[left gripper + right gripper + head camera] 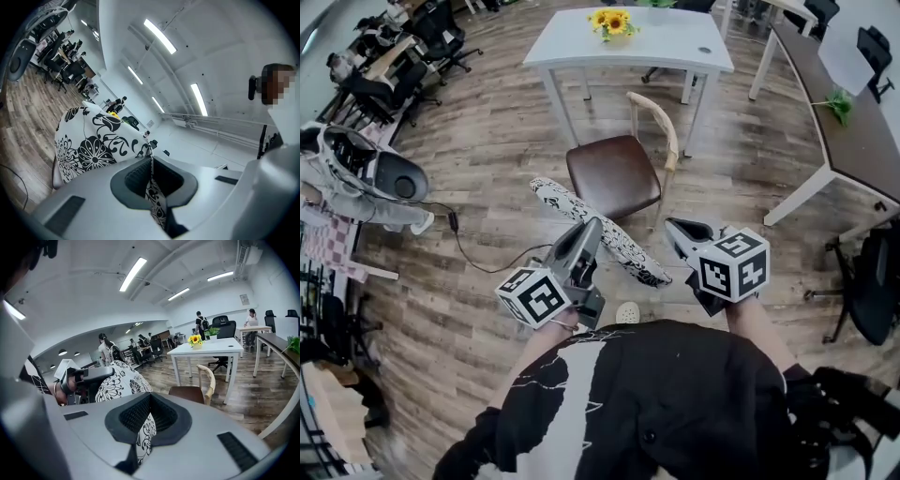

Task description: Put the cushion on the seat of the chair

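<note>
Left hand-held gripper (591, 232) and right hand-held gripper (677, 232) each clamp an edge of the black-and-white floral fabric cushion (581, 208), held in the air just short of the brown padded chair seat (614, 174). Best: carry it forward, level it, lower flat, release together. Only the head view shows that gap; the cushion mostly fills the left gripper view.

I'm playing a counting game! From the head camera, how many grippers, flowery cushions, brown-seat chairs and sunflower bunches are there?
Grippers: 2 (left gripper, right gripper)
Floral cushion: 1
Brown-seat chair: 1
Sunflower bunch: 1
Total: 5
</note>
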The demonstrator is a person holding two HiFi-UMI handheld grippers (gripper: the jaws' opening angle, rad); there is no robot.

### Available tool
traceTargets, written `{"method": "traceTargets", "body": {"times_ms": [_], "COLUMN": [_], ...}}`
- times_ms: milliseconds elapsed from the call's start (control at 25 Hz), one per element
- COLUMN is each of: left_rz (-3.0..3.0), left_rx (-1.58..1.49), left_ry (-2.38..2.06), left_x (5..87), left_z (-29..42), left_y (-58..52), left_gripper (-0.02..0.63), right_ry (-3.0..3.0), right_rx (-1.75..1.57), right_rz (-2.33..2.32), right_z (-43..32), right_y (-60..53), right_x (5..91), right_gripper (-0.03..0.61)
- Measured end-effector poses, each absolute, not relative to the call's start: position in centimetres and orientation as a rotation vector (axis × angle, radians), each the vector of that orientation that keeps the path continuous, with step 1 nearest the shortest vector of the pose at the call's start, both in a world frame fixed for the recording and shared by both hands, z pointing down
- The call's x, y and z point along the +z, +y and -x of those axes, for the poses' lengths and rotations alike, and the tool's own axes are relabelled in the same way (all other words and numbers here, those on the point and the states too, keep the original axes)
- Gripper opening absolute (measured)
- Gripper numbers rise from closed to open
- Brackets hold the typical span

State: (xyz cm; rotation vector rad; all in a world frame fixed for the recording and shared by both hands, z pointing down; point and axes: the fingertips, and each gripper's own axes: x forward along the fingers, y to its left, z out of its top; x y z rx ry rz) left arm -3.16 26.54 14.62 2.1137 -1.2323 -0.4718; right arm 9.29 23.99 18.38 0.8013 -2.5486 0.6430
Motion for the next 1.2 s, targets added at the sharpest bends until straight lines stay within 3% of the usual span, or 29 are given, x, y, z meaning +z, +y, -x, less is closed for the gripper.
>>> {"method": "traceTargets", "body": {"times_ms": [560, 1200], "left_rz": [-2.130, -2.104], "left_rx": [-0.463, -0.427], "left_ry": [-1.181, -1.108], "left_x": [15.8, 18.3], "left_z": [8.3, 6.3], "left_y": [17.5, 10.8], "left_gripper": [0.018, 0.018], "right_ry": [-2.528, -2.468], "right_rx": [0.672, 0.731], "right_rz": [-0.878, -0.899], "right_z": [-4.8, -6.3], "right_y": [15.4, 9.6], "right_x": [20.0, 22.2], "right_gripper": [0.017, 0.016]}}
